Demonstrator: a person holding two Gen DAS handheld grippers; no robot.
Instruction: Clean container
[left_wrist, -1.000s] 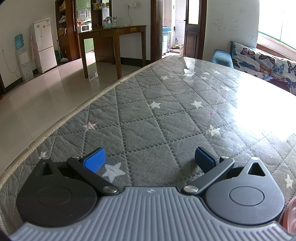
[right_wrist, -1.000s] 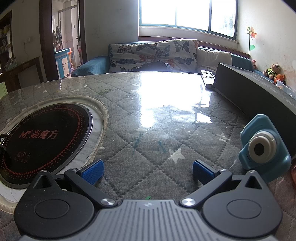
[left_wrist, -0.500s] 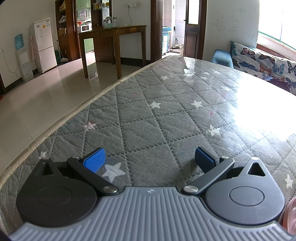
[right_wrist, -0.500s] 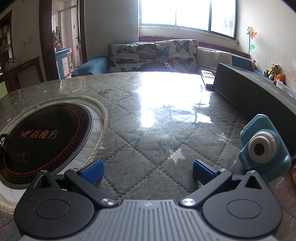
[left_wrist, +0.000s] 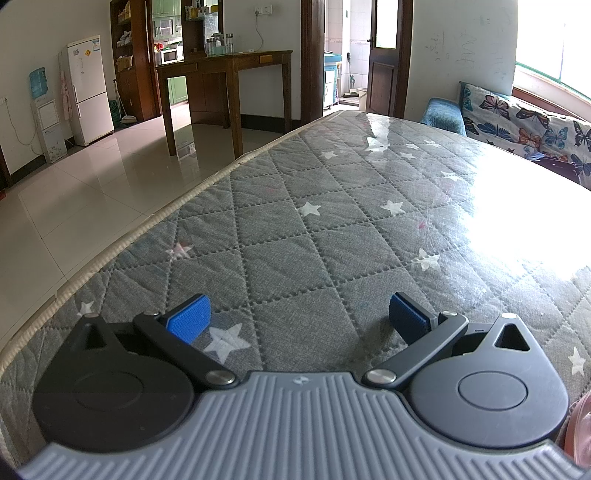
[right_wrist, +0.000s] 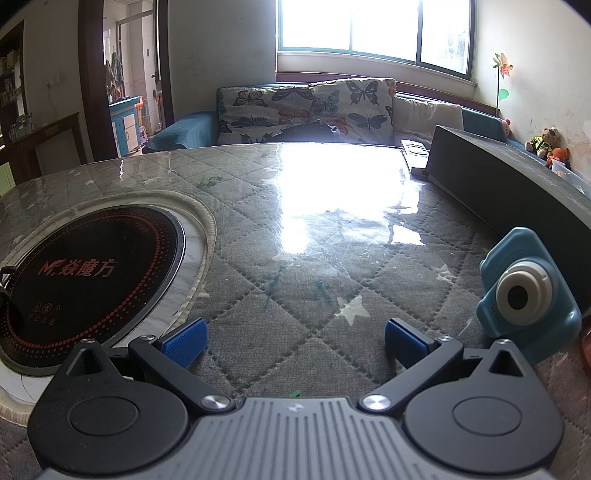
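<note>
- My left gripper (left_wrist: 299, 317) is wide apart and holds nothing. It sits low over the gray quilted surface (left_wrist: 332, 229) with white stars.
- My right gripper (right_wrist: 294, 338) is wide apart too, and it holds nothing.
- The round black cooker (right_wrist: 85, 273) is set into the surface, just to the left of my right gripper.
- A blue toy camera (right_wrist: 524, 295) stands on the surface, near the right side of my right gripper.
- A long dark box (right_wrist: 498, 181) lies behind the toy camera.
- A bit of a pink see-through container (left_wrist: 581, 428) peeks in just right of my left gripper. I cannot see the rest.
</note>
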